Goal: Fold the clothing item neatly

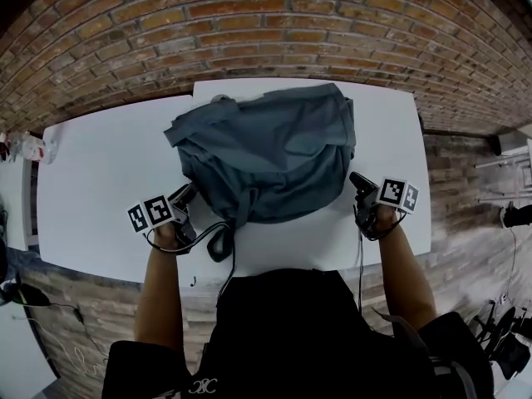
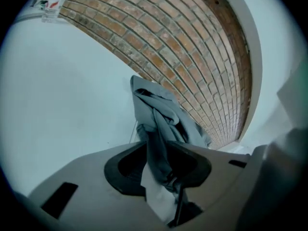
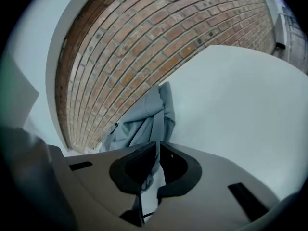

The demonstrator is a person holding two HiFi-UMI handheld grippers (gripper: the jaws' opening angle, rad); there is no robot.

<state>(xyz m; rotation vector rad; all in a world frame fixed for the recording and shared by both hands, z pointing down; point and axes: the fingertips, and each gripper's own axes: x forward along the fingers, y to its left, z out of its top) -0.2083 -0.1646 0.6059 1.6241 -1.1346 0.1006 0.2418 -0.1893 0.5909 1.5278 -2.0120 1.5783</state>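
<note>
A crumpled grey-blue garment lies bunched in the middle of the white table. My left gripper is at its near left corner. In the left gripper view, a thick fold of the garment runs between the jaws of that gripper, which press on it. My right gripper is at the garment's near right edge. In the right gripper view, a thin edge of the garment passes between the nearly closed jaws of that gripper.
A brick surface lies beyond the table's far edge. A small packet sits at the table's far left end. A black cable hangs off the near edge by my left hand. Bare table top lies on both sides of the garment.
</note>
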